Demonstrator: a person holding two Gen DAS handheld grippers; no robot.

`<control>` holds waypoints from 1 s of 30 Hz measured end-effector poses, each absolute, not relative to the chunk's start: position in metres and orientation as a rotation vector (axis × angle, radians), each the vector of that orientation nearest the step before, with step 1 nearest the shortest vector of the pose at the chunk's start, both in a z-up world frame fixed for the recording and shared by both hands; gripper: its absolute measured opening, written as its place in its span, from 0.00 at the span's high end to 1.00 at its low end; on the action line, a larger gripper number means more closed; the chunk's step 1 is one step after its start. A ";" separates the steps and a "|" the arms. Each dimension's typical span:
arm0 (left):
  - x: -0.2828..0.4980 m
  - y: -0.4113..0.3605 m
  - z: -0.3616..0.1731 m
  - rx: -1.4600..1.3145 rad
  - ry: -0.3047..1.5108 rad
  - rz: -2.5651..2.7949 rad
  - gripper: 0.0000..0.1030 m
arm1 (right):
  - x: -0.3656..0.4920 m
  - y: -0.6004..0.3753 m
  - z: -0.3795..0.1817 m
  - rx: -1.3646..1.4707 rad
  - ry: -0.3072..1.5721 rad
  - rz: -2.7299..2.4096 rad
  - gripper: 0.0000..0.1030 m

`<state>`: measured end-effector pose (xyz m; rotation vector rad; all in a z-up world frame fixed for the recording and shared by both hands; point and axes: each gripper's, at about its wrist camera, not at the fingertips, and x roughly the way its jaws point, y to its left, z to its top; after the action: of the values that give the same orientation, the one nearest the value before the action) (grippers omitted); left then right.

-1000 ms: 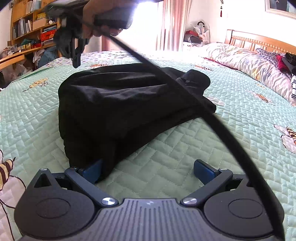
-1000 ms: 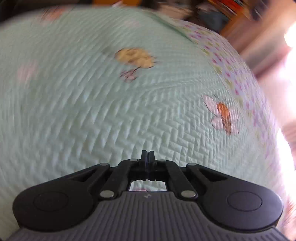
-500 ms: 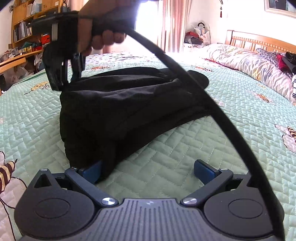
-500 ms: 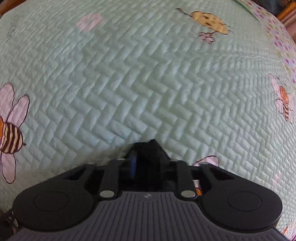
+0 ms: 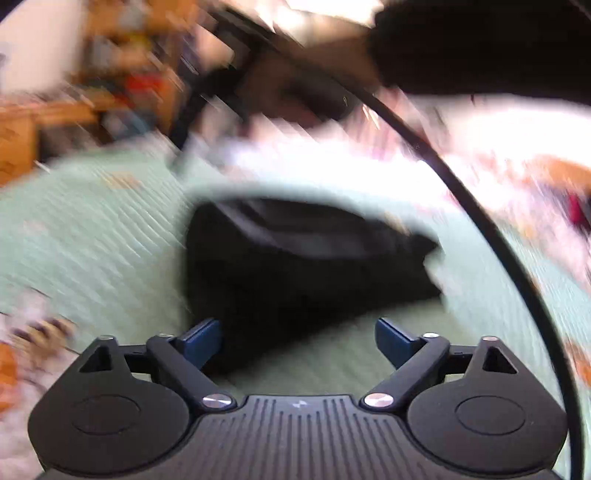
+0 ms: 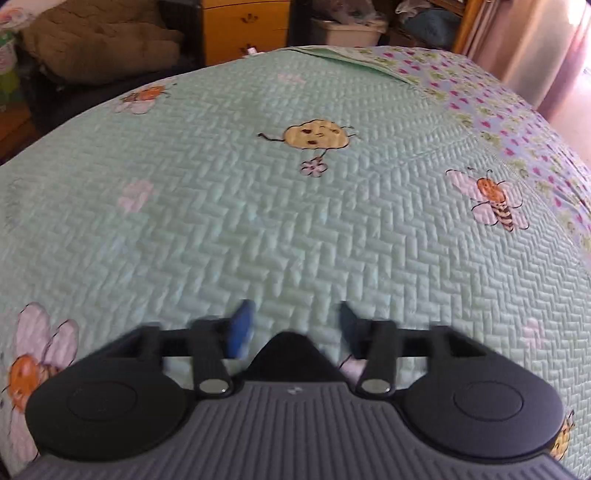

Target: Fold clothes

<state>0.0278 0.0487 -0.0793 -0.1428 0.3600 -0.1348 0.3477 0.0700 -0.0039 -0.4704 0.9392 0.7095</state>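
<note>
Left gripper has its blue pads spread wide with nothing pinched. The near end of the folded black garment sits in the gap, closer to the left pad, but I can't tell if that pad actually touches the cloth since the whole left wrist view is smeared with motion blur.

That garment is a dark bundle lying on the mint-green quilted bedspread, out in the open middle of the bed rather than by an edge. Its long axis runs from near-left, right in front of the left gripper, away to the far right, where it narrows to a lumpy end. It's wider and thicker at the near end.

Right gripper points steeply down at bare quilt. Its jaws have just been opening and now stand well apart, pads blurred, with only a small black peak showing low between them. I can't tell whether that's cloth or part of the tool, and the pads aren't pressing on it either way.

Up top in the left wrist view there's a hand on a dark tool, badly blurred, below a black sleeve, and a black cable arcs down the right side. In the right wrist view, past the far edge of the bed, there's a yellow wooden drawer unit.
</note>
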 end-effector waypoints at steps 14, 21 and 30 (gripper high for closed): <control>0.037 0.067 -0.091 -0.256 0.373 -0.146 0.03 | 0.237 -0.049 -0.031 -0.521 0.850 0.630 0.36; 0.026 0.063 -0.083 -0.247 0.252 -0.169 0.03 | 0.194 -0.097 -0.066 -0.542 0.812 0.631 0.27; 0.059 0.052 -0.048 -0.242 0.174 -0.300 0.01 | 0.178 -0.138 -0.039 -0.189 0.581 0.632 0.18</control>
<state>0.0593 0.0516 -0.0477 -0.2420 0.1739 -0.2998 0.1777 -0.1384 -0.0390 -0.1889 0.5809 0.6317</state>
